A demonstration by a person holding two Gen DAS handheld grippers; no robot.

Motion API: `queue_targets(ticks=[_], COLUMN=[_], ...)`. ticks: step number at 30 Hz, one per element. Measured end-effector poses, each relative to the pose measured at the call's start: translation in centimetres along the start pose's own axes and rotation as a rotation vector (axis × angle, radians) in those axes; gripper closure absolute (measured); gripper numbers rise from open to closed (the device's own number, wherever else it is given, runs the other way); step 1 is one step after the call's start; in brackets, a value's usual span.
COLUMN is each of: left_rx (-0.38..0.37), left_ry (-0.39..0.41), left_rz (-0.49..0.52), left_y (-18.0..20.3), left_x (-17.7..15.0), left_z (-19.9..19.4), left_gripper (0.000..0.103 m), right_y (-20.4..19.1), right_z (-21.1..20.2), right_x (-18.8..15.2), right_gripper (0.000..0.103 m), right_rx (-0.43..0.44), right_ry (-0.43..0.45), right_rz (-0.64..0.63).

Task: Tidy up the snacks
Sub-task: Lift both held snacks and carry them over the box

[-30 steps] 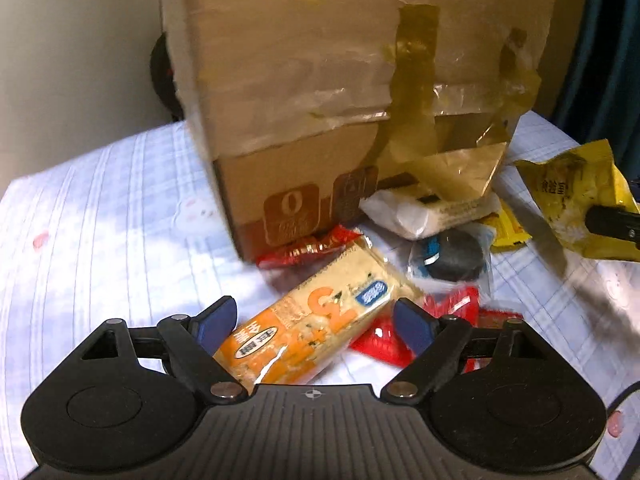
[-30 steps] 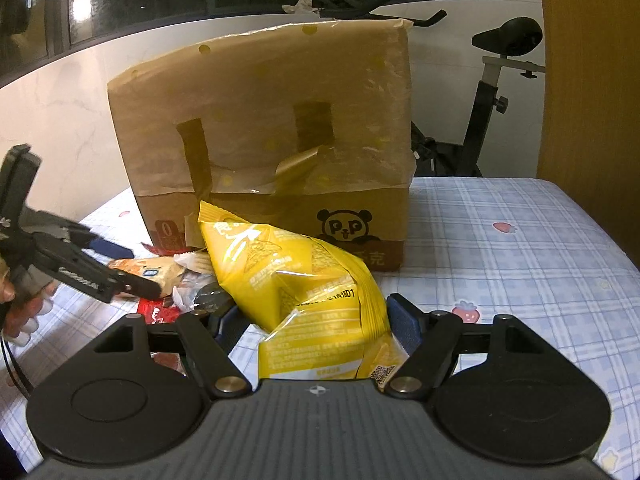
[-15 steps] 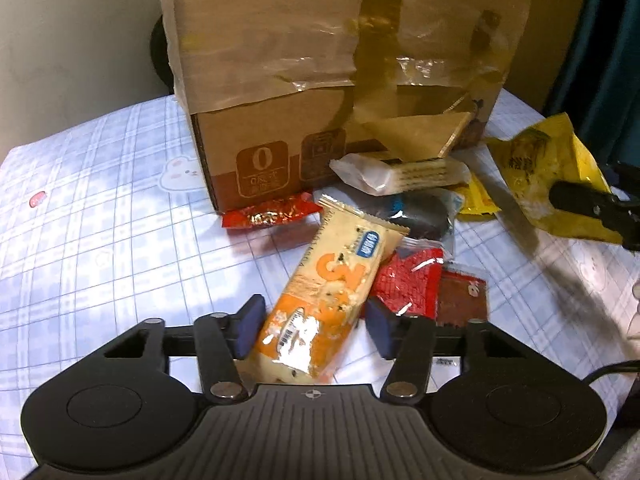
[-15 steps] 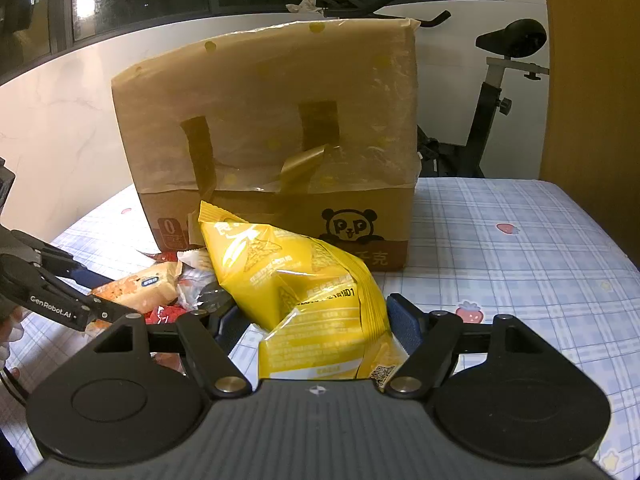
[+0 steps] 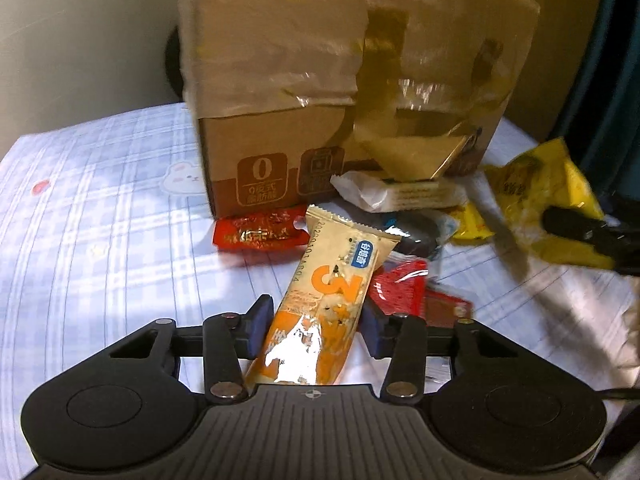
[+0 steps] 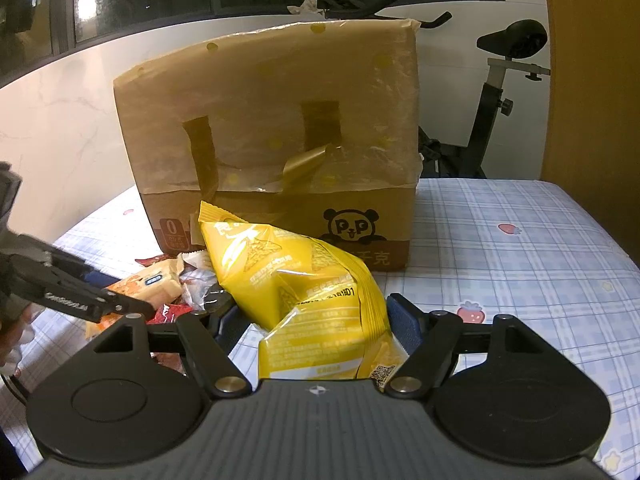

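Orange snack bar clamped in left gripper; right view alone shows yellow chip bag clamped in right gripper.

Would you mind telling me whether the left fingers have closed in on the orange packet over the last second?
Yes: the fingers now press the orange packet.

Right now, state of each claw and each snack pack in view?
left claw: shut on orange cracker pack
orange cracker pack: gripped at its lower end, upper end tilted toward the box
right claw: shut on yellow chip bag
yellow chip bag: gripped, sealed, puffy
cardboard box: upright, top not visible, tape peeling on front
red candy wrapper: flat on tablecloth by box
white wafer pack: lying against box
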State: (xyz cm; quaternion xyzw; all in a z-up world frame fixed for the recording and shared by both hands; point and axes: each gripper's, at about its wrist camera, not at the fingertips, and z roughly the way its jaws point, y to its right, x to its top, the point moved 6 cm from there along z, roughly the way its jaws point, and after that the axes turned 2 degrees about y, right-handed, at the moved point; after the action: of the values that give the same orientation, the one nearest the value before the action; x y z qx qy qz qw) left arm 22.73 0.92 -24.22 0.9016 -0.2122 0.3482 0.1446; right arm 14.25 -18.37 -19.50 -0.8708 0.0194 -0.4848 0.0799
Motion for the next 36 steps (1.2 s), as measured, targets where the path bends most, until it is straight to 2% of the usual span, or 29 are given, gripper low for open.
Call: queue_targets(ticks=[6, 11, 17, 23, 31, 36], left_rx=[0.043, 0.080, 0.076, 0.041, 0.007, -0.002], left_ry=[0.128, 0.167, 0.230, 0.323, 0.479, 0.536], left_rz=[-0.183, -0.182, -0.225, -0.245, -0.175, -0.150], left_y=[-0.1, 0.8, 1.2, 1.6, 2.5, 3.7], left_x=[-1.3, -1.4, 0.0, 2.9, 9.7, 14.1], left_z=[-4.8, -6.9, -8.7, -11.4, -15.4, -15.9], left_gripper=[0.055, 0.055, 0.055, 0.055, 0.055, 0.054], right_y=[0.0, -0.1, -0.4, -0.4, -0.5, -0.4], right_z=[0.0, -0.2, -1.4, -3.5, -7.4, -8.7], right_x=[0.0, 0.2, 1.2, 3.9, 10.8, 15.6], right_gripper=[0.028, 0.028, 0.028, 0.028, 0.028, 0.028], right_rx=[0.001, 0.008, 0.033, 0.059, 0.115, 0.195], right_ry=[0.003, 0.008, 0.052, 0.123, 0.272, 0.334], right_rz=[0.002, 0.005, 0.016, 0.039, 0.062, 0.112])
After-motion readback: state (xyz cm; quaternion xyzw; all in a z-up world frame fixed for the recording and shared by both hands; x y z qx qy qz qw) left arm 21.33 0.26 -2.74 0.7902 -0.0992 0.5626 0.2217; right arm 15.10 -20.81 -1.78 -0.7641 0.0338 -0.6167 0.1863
